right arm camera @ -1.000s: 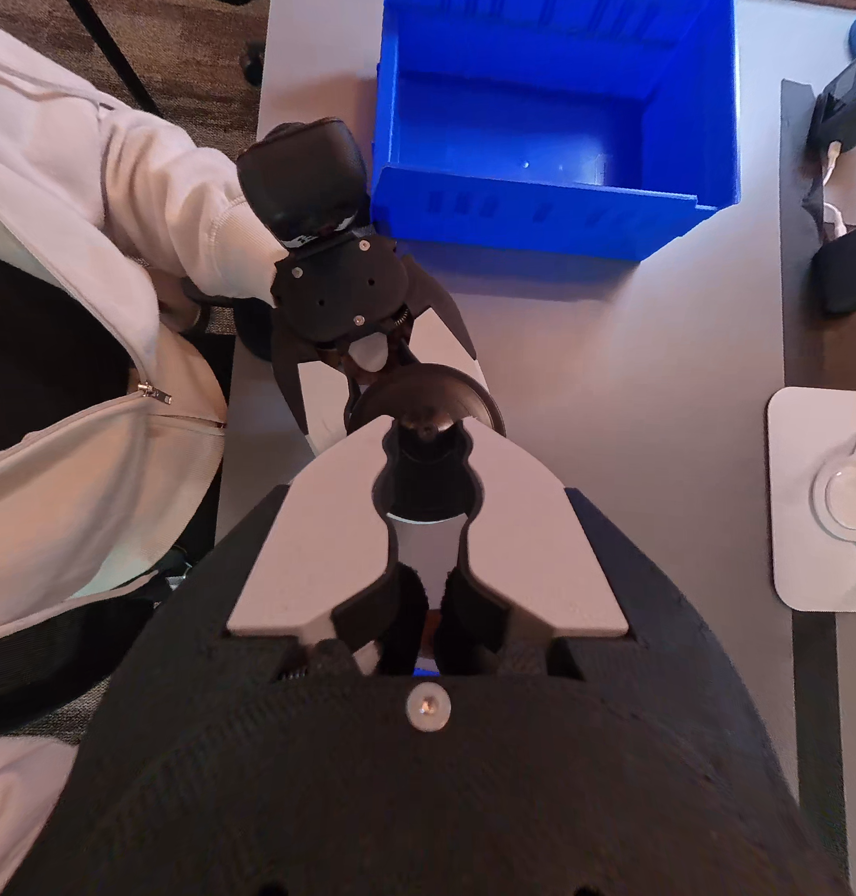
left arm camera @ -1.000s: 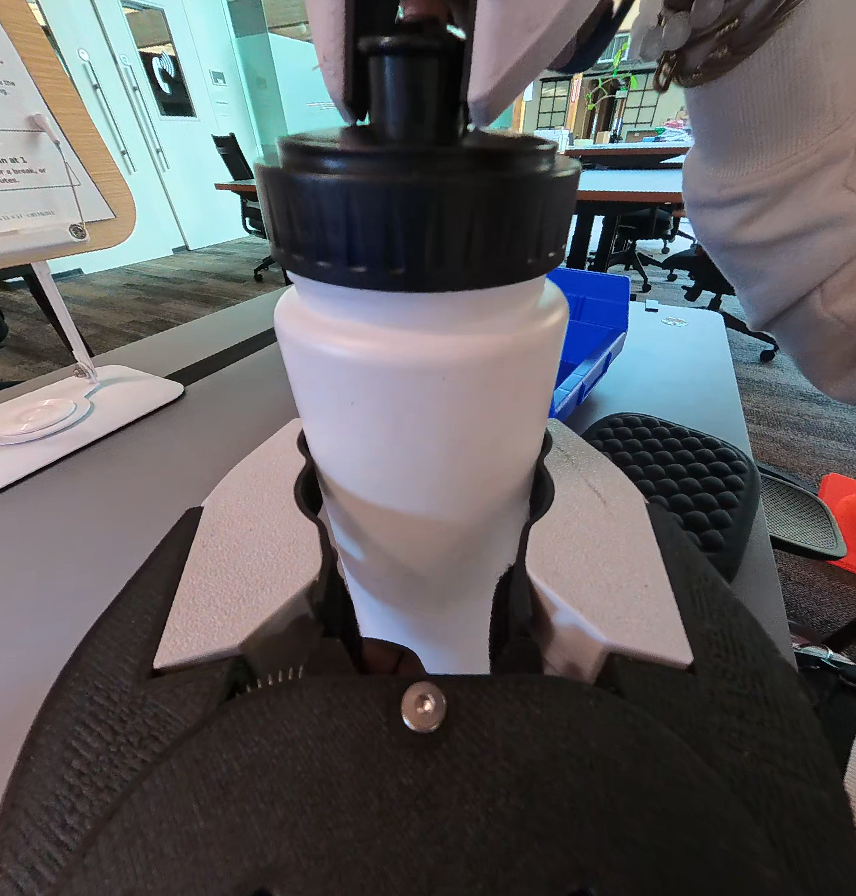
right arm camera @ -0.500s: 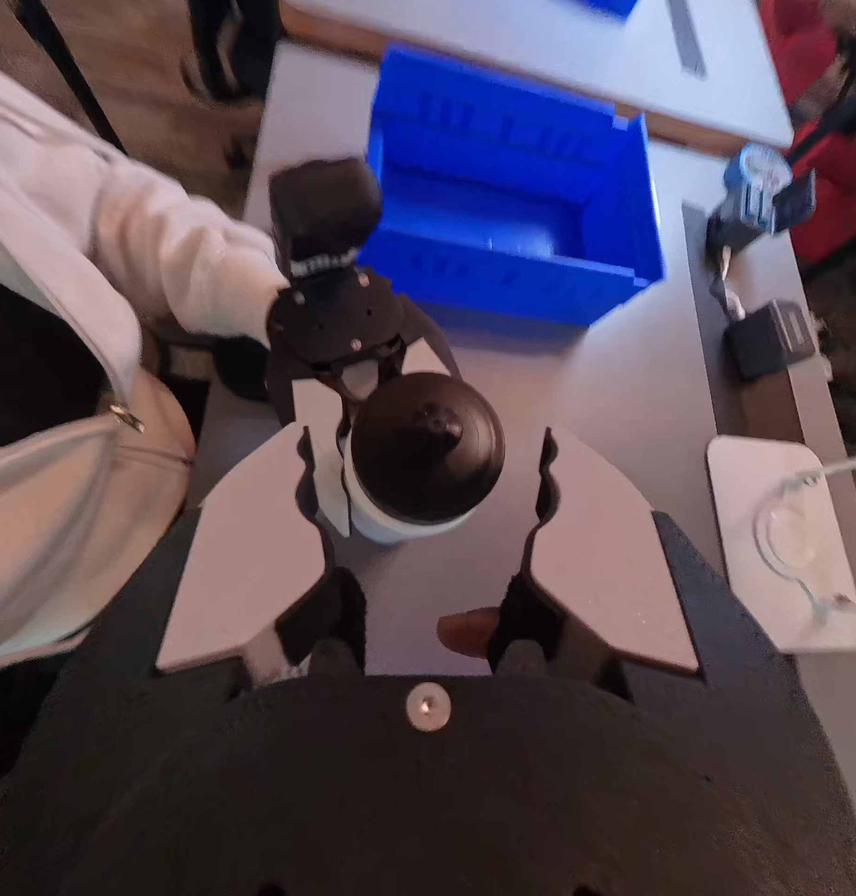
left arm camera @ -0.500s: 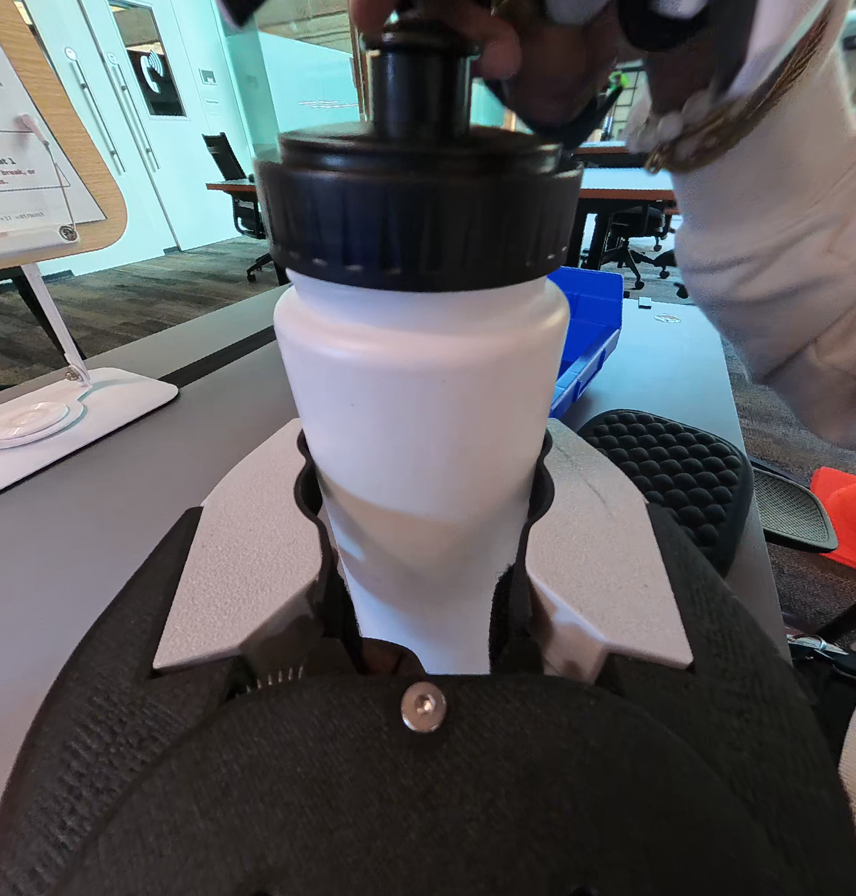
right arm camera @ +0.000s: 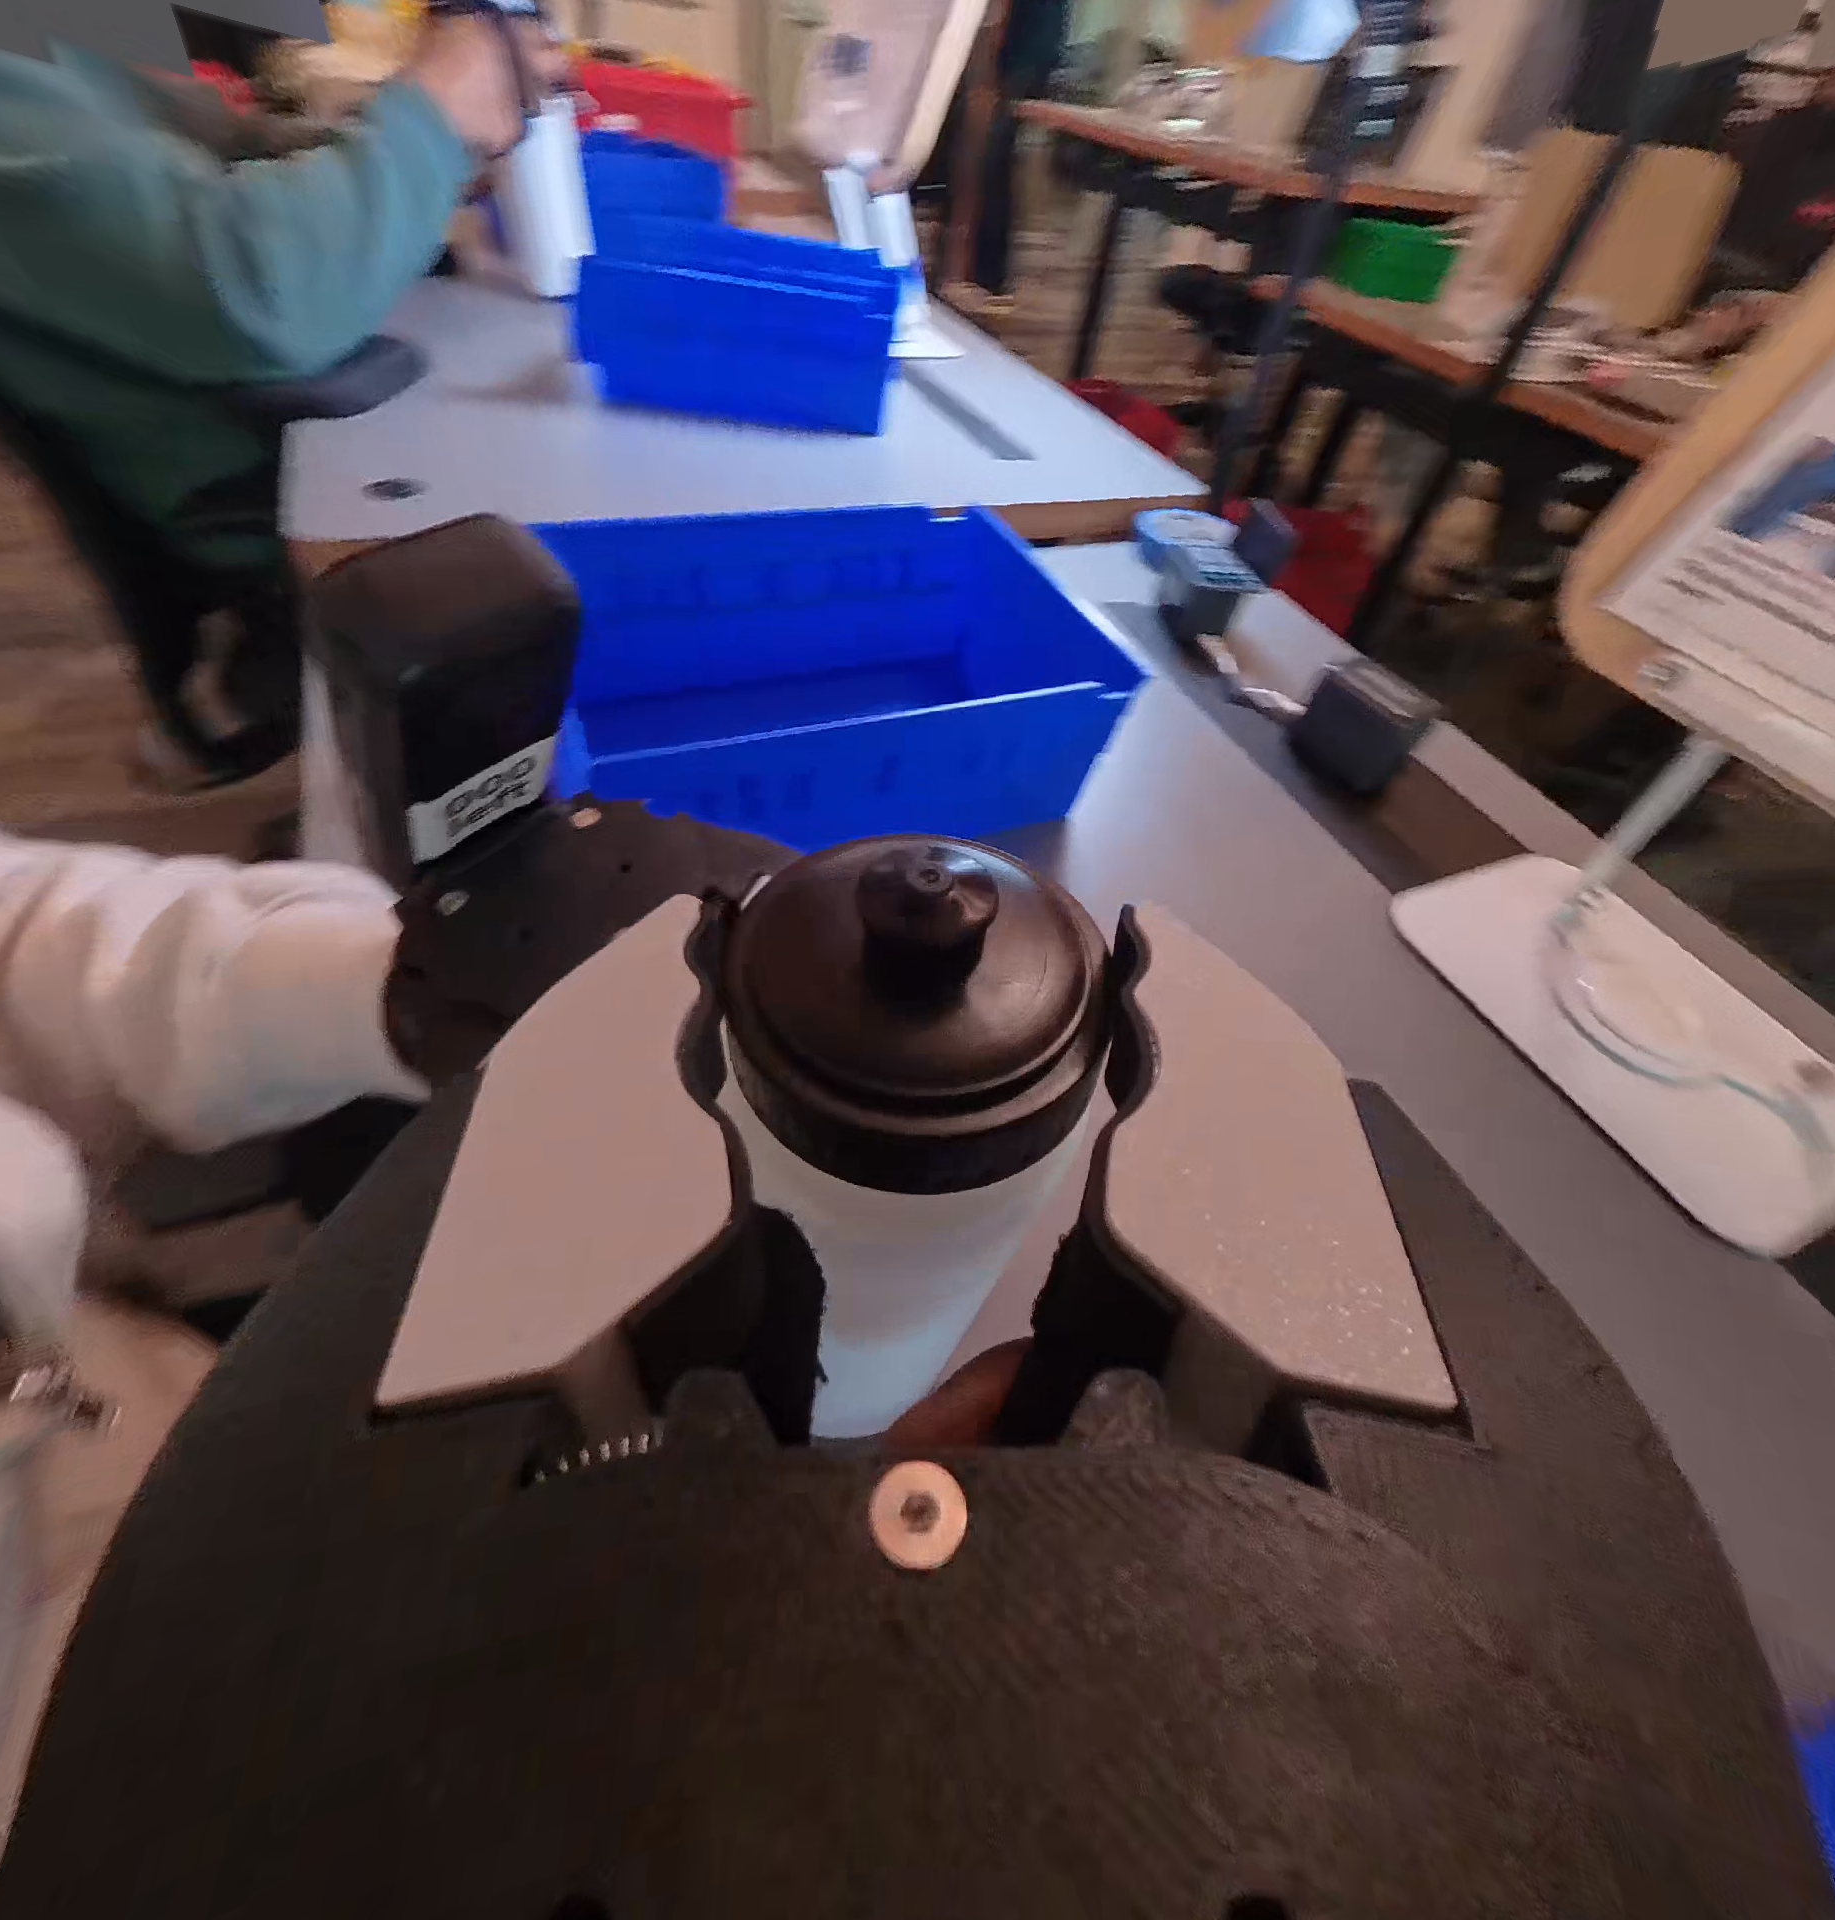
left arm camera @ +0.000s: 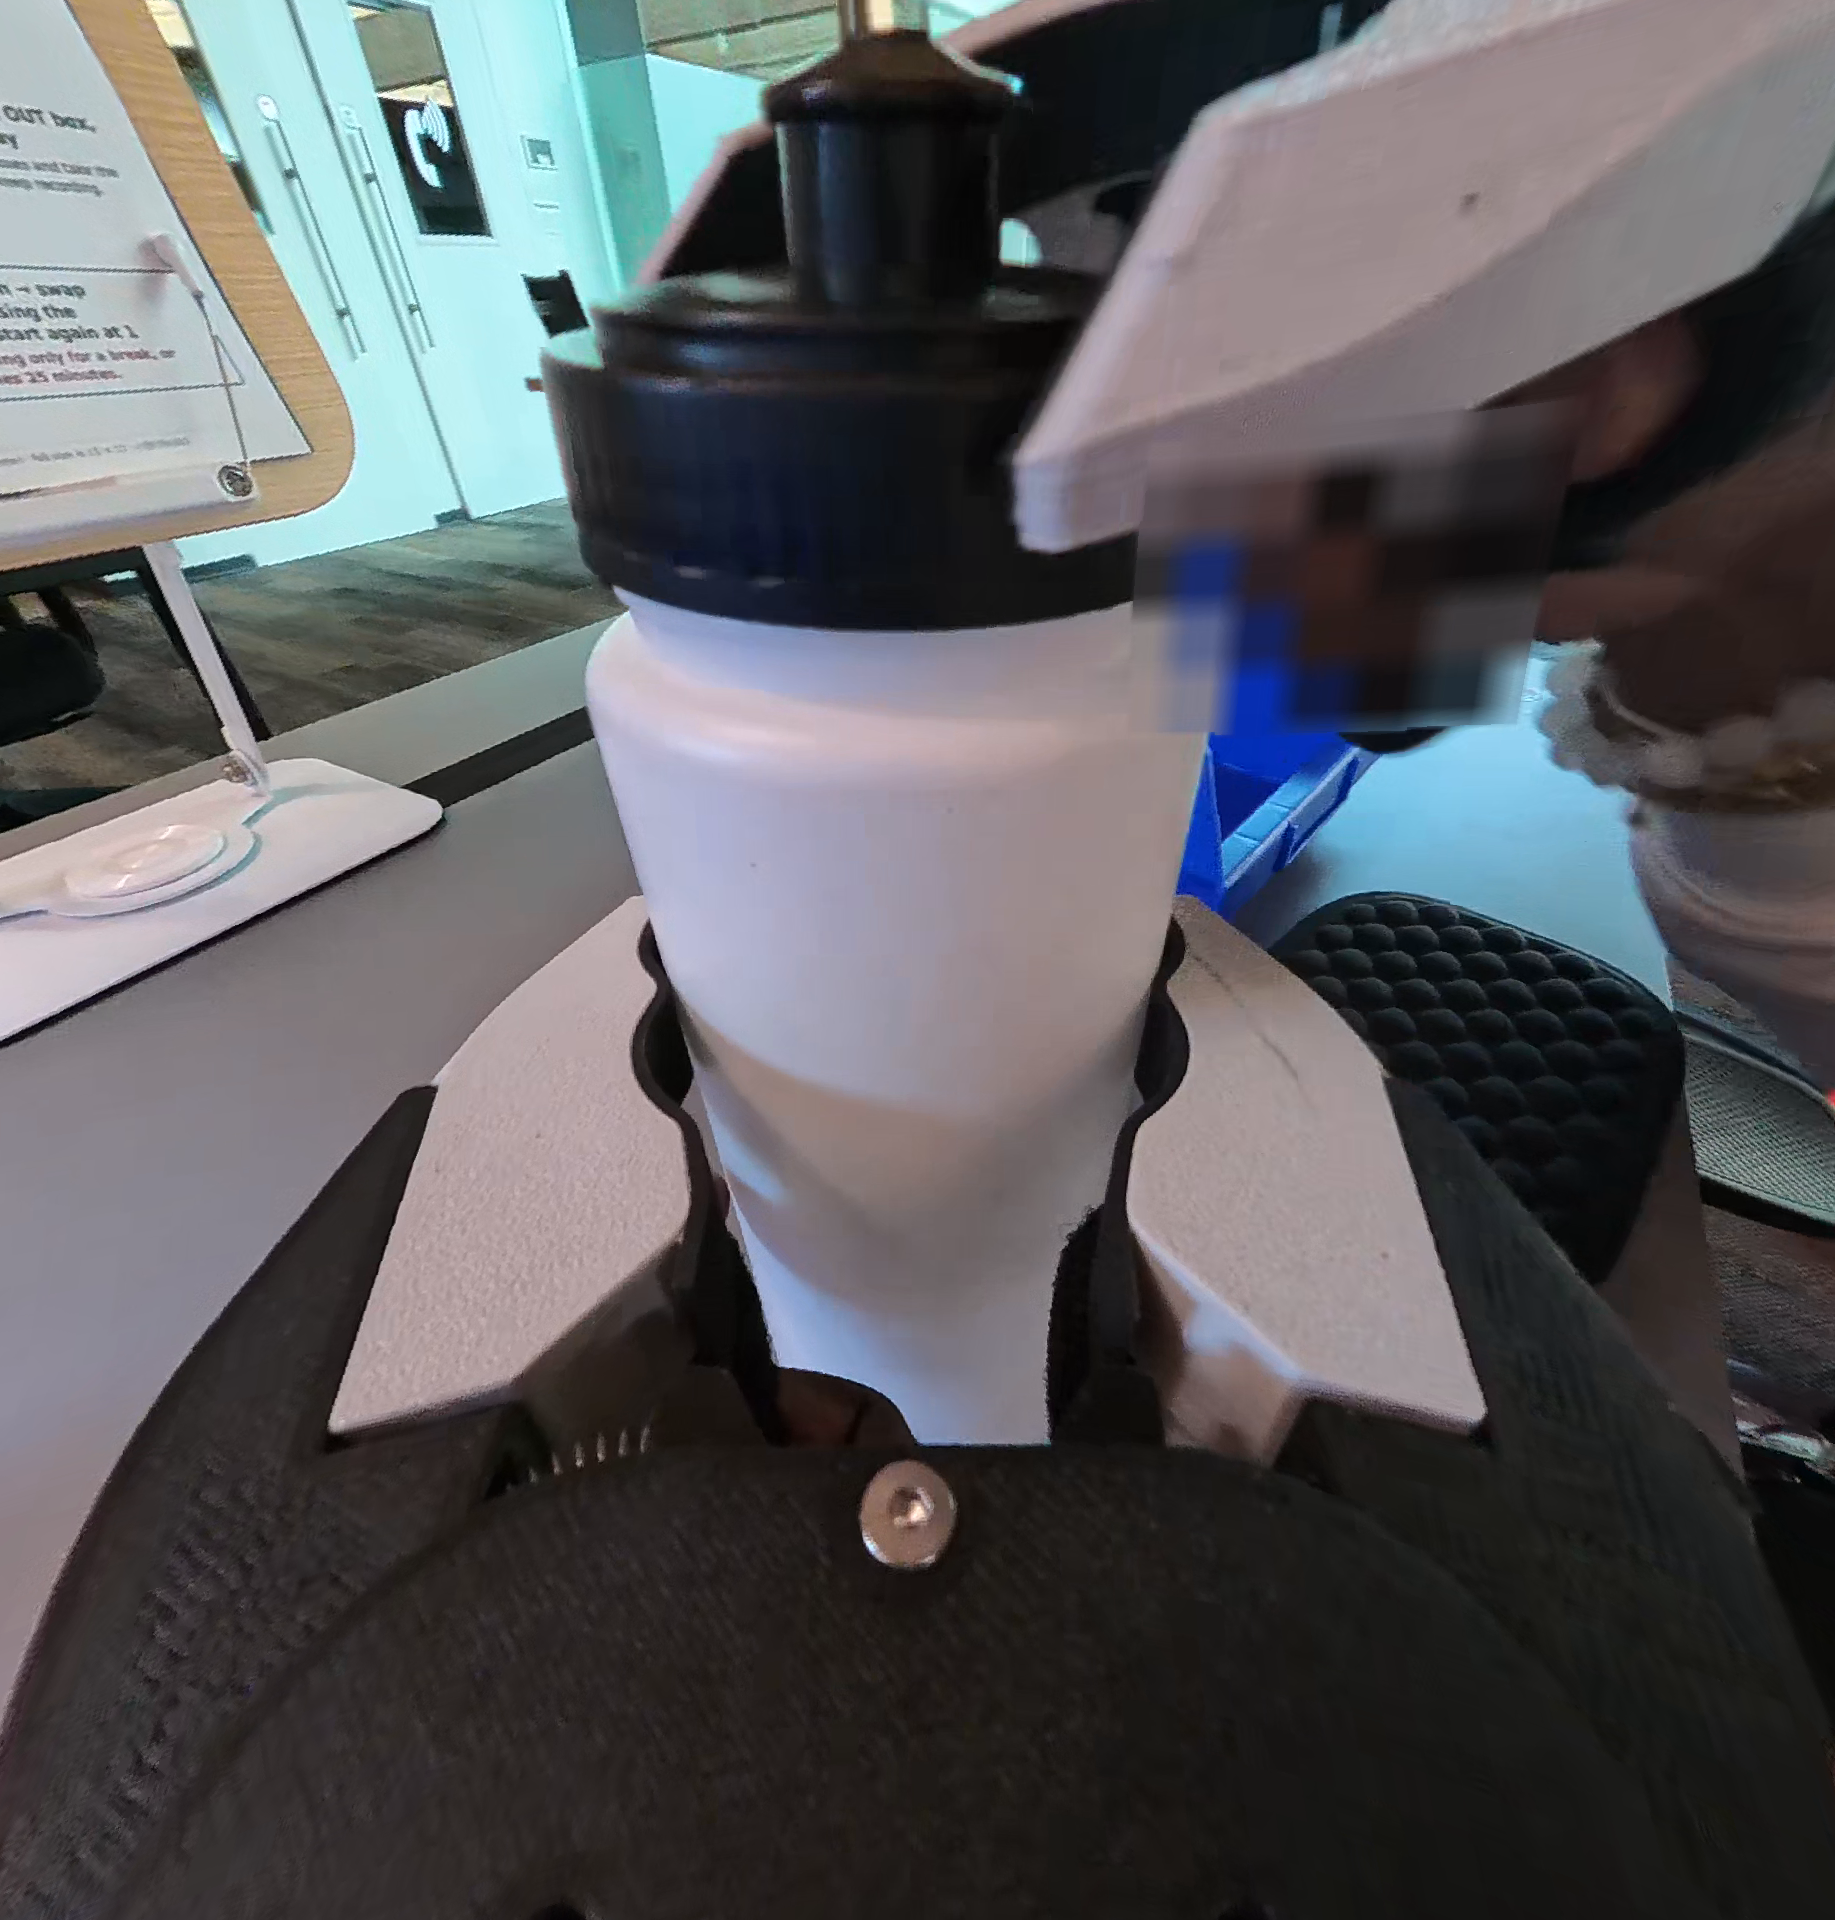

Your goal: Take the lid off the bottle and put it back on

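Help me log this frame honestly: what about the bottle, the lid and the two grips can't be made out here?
- Bottle base: both views, hidden behind the gripper bodies.
- Right gripper contact with the lid: fingers flank it, motion blur hides any touch.
- Left gripper in right wrist view: mostly hidden behind a right finger.
- Lid thread seating: covered by its skirt.
- Patch beside the lid, left wrist view: mosaicked.

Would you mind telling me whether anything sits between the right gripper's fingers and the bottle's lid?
Nothing visible does. The right gripper is open, its fingers flanking the black lid with nothing between. The left gripper clamps the white bottle lower down, clear of the lid.
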The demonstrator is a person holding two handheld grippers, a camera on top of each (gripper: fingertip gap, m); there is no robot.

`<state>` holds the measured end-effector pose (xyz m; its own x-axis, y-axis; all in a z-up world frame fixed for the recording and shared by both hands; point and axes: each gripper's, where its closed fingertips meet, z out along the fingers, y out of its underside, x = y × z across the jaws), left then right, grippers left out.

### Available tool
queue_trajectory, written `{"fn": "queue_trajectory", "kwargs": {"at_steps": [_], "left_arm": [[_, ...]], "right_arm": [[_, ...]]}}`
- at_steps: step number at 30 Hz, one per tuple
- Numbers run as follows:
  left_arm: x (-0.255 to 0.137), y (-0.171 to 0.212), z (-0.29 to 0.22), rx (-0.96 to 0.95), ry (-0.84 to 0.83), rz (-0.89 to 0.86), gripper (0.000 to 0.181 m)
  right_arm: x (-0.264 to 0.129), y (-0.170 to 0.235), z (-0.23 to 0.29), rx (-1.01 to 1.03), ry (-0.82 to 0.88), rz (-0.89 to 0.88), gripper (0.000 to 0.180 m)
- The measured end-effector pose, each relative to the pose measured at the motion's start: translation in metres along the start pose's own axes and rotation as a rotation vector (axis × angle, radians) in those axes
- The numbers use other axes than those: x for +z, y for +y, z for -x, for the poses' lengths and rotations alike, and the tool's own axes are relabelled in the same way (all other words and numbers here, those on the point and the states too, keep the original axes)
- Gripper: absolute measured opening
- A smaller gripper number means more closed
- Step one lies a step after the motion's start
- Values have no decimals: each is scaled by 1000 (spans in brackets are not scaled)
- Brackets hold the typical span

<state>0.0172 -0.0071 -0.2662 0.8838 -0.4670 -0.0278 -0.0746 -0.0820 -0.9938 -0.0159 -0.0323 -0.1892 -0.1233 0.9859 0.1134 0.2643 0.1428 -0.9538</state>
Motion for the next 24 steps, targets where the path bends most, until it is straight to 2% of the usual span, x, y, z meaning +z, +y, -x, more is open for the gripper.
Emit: {"fn": "queue_trajectory", "kwargs": {"at_steps": [4, 8, 12, 16, 18, 21, 24], "left_arm": [[0, 0, -3, 17, -11, 9, 86], [1, 1, 0, 3, -18, 17, 86], [0, 0, -2, 12, -15, 11, 86], [0, 0, -2, 8, -10, 3, 86], [0, 0, -2, 8, -2, 3, 86], [0, 0, -3, 11, 14, -4, 86], [-1, 0, -6, 11, 34, -9, 86]], "right_arm": [[-4, 0, -1, 30, 255, -2, 73], [-11, 2, 6, 66, 273, -16, 85], [-24, 13, 17, 106, 225, 10, 84], [-41, 12, 18, 134, 120, -10, 61], [-44, 1, 8, 110, 87, -102, 68], [-32, -6, 5, 77, -60, -160, 91], [-15, -3, 6, 50, -186, -153, 87]]}}
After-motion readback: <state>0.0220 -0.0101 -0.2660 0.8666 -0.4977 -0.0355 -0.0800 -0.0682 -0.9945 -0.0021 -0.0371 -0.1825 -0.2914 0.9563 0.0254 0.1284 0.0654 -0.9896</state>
